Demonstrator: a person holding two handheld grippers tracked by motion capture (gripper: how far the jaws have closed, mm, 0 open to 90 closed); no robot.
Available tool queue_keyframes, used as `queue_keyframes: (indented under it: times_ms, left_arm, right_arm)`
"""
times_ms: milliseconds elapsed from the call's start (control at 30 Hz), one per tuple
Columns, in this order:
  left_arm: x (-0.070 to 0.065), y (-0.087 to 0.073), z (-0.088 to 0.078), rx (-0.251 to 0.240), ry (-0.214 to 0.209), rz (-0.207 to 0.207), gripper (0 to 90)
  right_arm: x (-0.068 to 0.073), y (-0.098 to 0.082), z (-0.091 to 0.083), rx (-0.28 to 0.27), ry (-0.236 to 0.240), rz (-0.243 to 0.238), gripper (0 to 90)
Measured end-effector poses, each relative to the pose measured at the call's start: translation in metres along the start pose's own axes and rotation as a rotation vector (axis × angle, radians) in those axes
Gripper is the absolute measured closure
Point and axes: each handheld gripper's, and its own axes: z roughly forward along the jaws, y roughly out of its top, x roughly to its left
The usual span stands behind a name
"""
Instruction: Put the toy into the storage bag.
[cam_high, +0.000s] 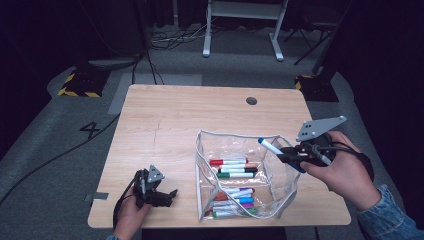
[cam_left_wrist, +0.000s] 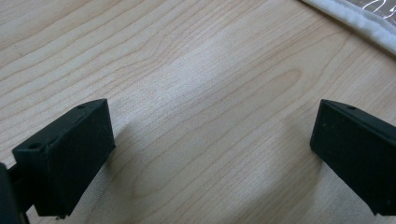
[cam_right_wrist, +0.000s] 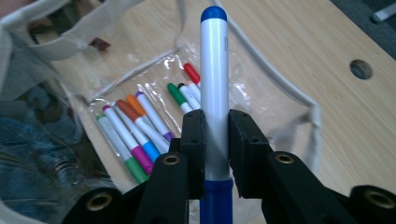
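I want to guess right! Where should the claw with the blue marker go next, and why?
Probably down into the clear pouch. The right claw is shut on the blue marker above the pouch's open top, and the other markers already lie inside, so it likely joins them.

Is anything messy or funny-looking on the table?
Nothing is spilled or broken. The markers lie in two loose heaps inside the clear pouch, not lined up, and the right gripper holds one blue marker above the pouch's open top.
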Motion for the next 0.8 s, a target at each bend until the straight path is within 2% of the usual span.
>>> queue_keyframes:
  times_ms: [167, 433, 533, 800]
  left_arm:
    - [0.000, 0.000, 0.000, 0.000, 0.001, 0.000, 0.0]
    - [0.000, 0.000, 0.000, 0.000, 0.001, 0.000, 0.0]
    - [0.000, 0.000, 0.000, 0.000, 0.000, -0.001, 0.0]
    - [0.000, 0.000, 0.000, -0.001, 0.001, -0.001, 0.0]
  right_arm:
    - [0.020, 0.009, 0.008, 0.027, 0.065, -0.075, 76.9]
    - [0.043, 0.020, 0.020, 0.071, 0.150, -0.149, 76.9]
    - [0.048, 0.022, 0.024, 0.084, 0.173, -0.169, 76.9]
    - [0.061, 0.030, 0.042, 0.158, 0.235, -0.225, 76.9]
